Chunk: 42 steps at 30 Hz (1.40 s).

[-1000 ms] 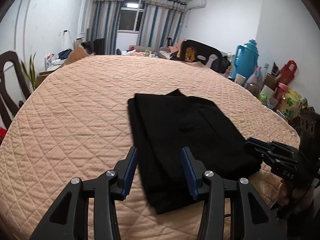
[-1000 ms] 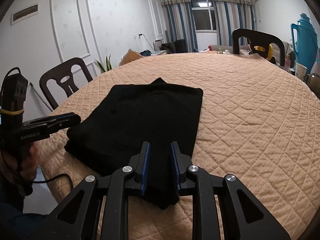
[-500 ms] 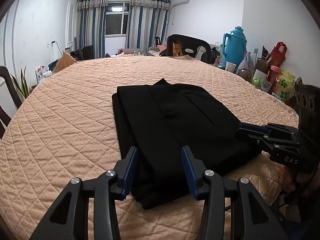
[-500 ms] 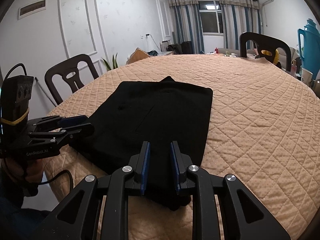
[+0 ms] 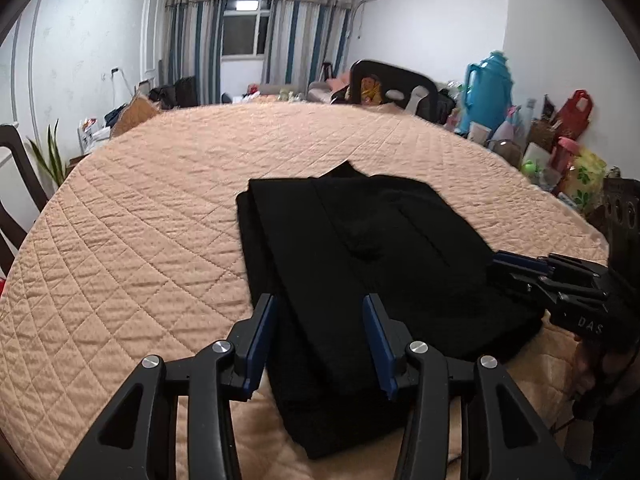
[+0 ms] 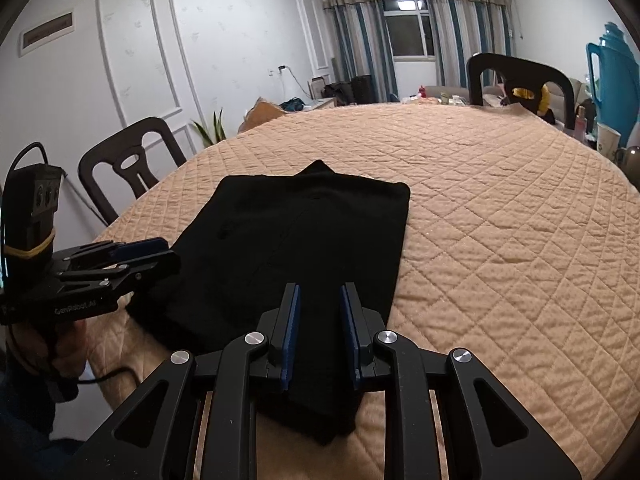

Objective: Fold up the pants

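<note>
Black pants (image 5: 360,264) are lying folded into a flat rectangle near the front edge of a table (image 5: 160,208) covered with a quilted peach cloth. The left tongs (image 5: 320,332) are hovering over the near left part of the pants, jaws standing fairly wide and gripping nothing. The right tongs (image 6: 320,328) are hanging over the near right corner, jaws narrow with a clear gap, holding nothing. A dark chair (image 6: 128,164) is standing at the table's left side.
</note>
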### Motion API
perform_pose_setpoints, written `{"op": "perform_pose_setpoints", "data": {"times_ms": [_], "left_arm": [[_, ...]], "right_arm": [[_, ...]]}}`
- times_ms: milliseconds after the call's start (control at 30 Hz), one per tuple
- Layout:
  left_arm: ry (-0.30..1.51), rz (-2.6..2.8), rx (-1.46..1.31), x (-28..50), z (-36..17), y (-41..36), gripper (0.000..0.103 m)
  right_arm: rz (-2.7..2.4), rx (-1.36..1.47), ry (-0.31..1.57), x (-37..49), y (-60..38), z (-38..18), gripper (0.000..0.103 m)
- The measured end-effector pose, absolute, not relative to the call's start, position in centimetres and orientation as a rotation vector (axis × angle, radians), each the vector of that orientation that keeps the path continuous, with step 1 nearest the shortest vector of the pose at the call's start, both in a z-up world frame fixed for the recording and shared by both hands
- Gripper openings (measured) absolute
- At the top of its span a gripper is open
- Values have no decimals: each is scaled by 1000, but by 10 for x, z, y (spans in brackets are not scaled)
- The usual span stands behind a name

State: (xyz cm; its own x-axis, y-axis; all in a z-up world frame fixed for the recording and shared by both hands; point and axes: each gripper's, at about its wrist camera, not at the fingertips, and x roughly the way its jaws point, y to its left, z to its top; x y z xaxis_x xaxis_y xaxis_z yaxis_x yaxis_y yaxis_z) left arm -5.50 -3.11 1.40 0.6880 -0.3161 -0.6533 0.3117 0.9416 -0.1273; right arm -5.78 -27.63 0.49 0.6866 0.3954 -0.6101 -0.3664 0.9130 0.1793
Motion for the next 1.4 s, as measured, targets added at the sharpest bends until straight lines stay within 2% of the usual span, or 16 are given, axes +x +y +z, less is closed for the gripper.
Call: {"op": "perform_pose_setpoints", "data": {"times_ms": [233, 300, 367, 667, 800, 1133, 1400], "left_arm": [[755, -322, -34, -41, 16, -24, 49], [763, -325, -52, -36, 16, -22, 49], [773, -329, -71, -30, 16, -21, 50], [838, -362, -225, 3, 12, -7, 54], [866, -371, -300, 14, 2, -4, 60], [838, -416, -328, -37, -3, 3, 60], [867, -432, -359, -2, 1, -5, 62]], "right_arm": [[388, 49, 700, -48, -285, 13, 22], [386, 79, 707, -43, -290, 13, 30], [401, 130, 723, -35, -296, 12, 43], [451, 395, 843, 13, -325, -1, 43], [474, 462, 893, 26, -326, -9, 43], [556, 510, 880, -15, -329, -14, 43], [576, 534, 898, -1, -328, -14, 44]]}}
